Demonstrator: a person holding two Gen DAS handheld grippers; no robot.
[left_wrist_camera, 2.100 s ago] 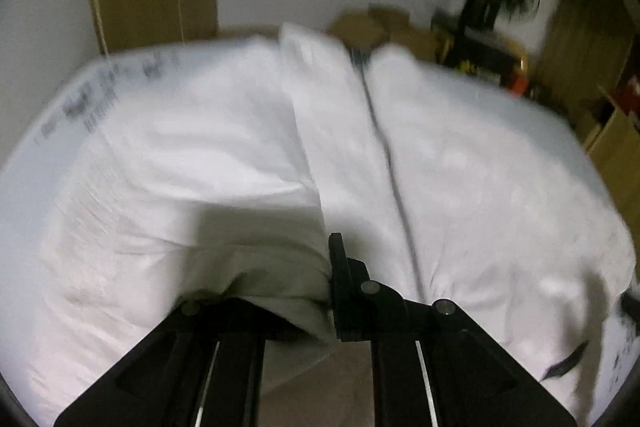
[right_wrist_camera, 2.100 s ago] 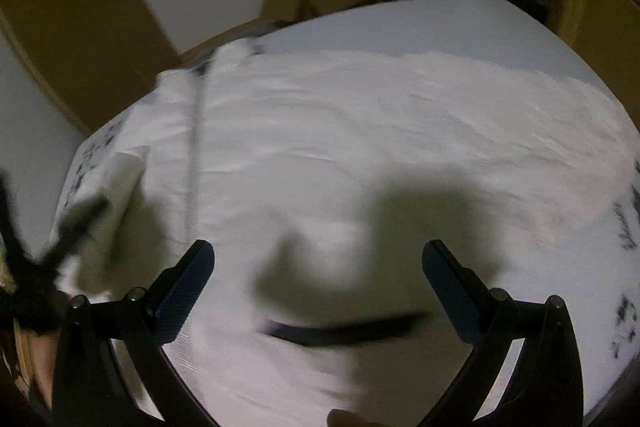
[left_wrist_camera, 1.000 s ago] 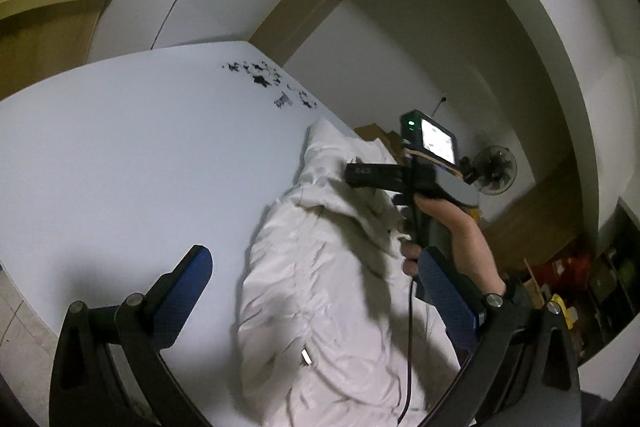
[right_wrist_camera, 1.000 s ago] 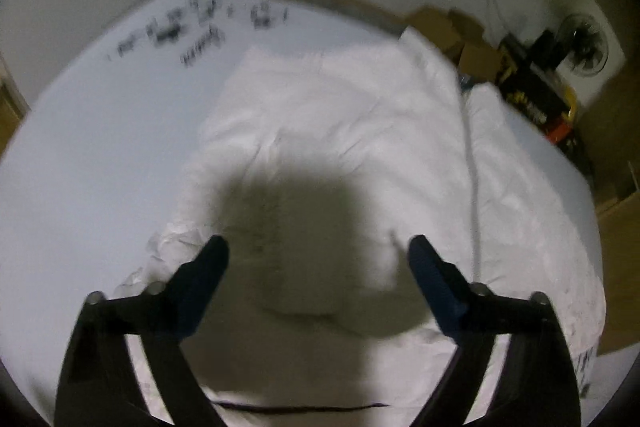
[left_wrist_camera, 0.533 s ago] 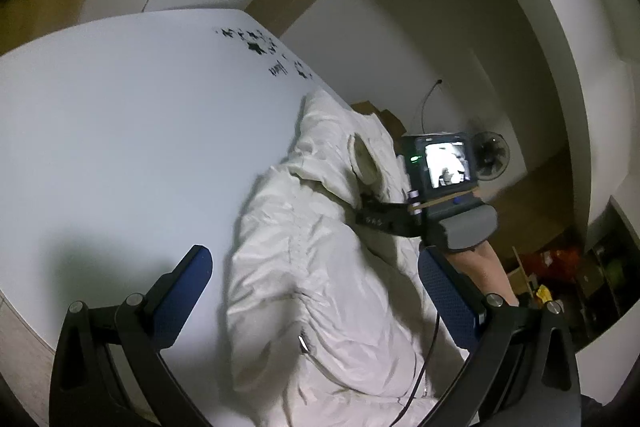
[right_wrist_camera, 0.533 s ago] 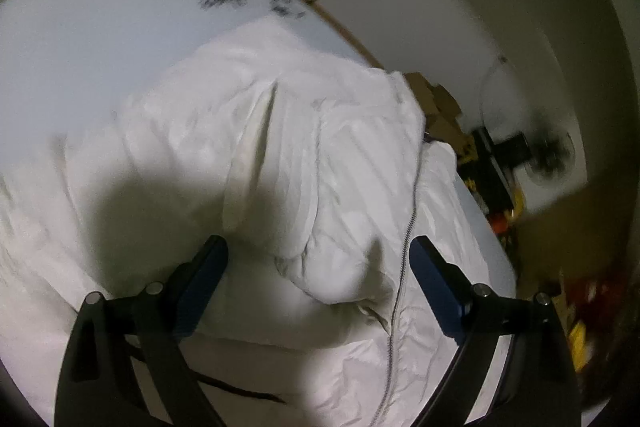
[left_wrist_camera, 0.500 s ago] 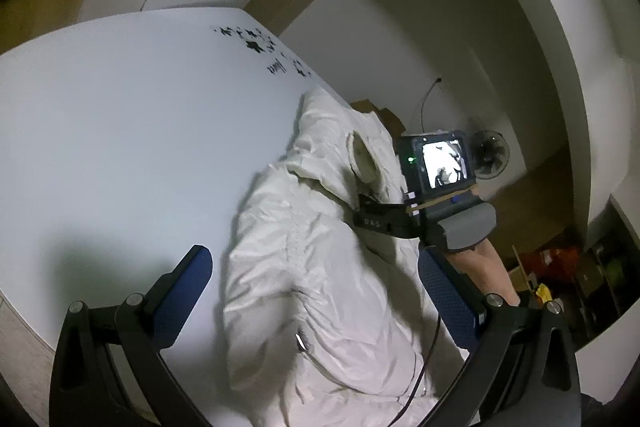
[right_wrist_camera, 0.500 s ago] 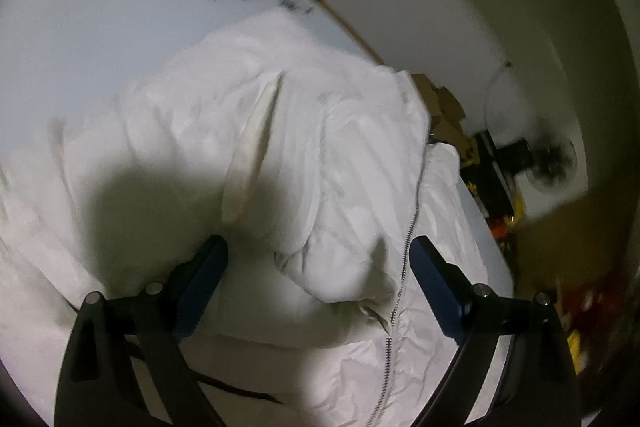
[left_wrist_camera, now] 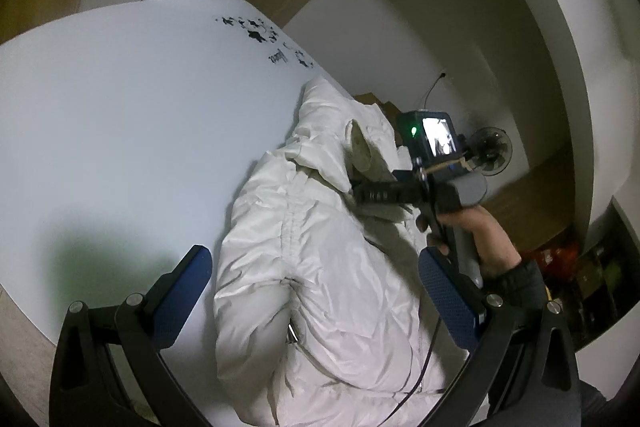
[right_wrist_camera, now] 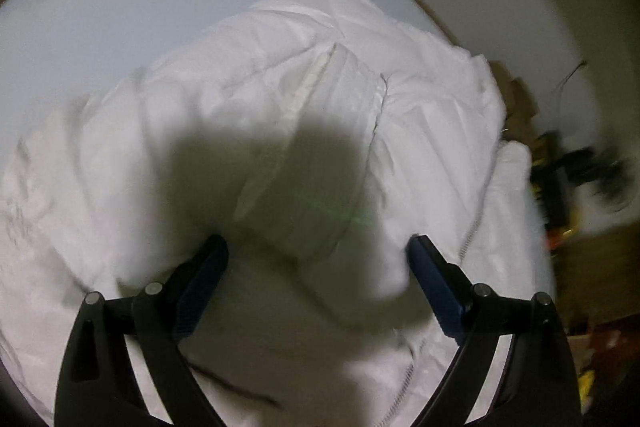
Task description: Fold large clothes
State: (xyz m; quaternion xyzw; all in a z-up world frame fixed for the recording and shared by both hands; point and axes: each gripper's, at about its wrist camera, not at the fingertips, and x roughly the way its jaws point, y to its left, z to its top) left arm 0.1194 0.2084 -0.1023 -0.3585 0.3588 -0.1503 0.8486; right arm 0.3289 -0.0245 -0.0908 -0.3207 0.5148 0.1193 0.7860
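1. The white puffy quilted jacket [left_wrist_camera: 320, 259] lies bunched on the pale blue-white sheet printed with black leaves and script [left_wrist_camera: 120, 107]. The sheet covers a flat surface, which cannot be identified. The near end of the jacket runs out of the left wrist view at the bottom, behind the gripper frame.
2. The right wrist view is blurred, and a dark shadow [right_wrist_camera: 280, 195] falls across the middle of the jacket [right_wrist_camera: 280, 87], so its folds there are hard to read. The room clutter at that view's right edge is smeared beyond telling.
3. The left gripper [left_wrist_camera: 316, 279] has its blue-padded fingers spread wide, one over the sheet and one over the jacket's far side, with nothing clamped.
4. The right gripper [right_wrist_camera: 316, 267] also stands wide apart, its tips low against the puffed fabric. A lobe of jacket bulges between them, and whether the pads press it cannot be told.
5. Only the left wrist view shows the right gripper [left_wrist_camera: 376, 193] from outside. A hand [left_wrist_camera: 476, 239] in a dark sleeve holds its handle, a lit small screen [left_wrist_camera: 438, 141] sits on top, and its tips are sunk in the jacket near a cream cuff-like flap [left_wrist_camera: 360, 151].
6. Only the right wrist view shows the jacket's zip [right_wrist_camera: 468, 235] running down its right side.
7. A small black fan [left_wrist_camera: 490, 151] stands beyond the sheet.
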